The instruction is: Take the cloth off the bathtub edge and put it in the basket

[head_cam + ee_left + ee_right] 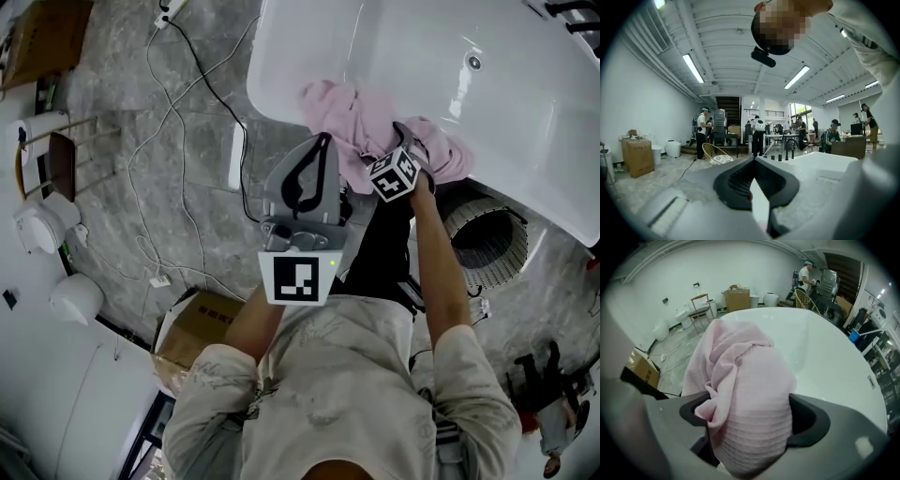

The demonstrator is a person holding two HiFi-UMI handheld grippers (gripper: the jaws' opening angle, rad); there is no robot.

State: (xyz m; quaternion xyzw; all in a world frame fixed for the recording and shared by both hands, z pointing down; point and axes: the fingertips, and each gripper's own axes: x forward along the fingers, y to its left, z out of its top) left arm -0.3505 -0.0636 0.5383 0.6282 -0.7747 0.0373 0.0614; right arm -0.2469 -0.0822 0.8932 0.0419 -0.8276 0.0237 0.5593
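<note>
Two grippers are mine, and only the right gripper (750, 416) has anything between its jaws: they stand wide apart around a thick bunch of the pink cloth (745, 380), which fills most of the gap without being squeezed flat. Seen from the head view, that cloth (361, 127) lies heaped over the near rim of the white bathtub (422, 47), with my right gripper (411, 148) pushed into its right-hand part. My left gripper (322, 141) hangs just beside the heap, over the grey floor, and its jaws (753, 161) are closed tip to tip on nothing. The woven basket (487, 246) sits on the floor by my right arm, partly under the tub's rim.
</note>
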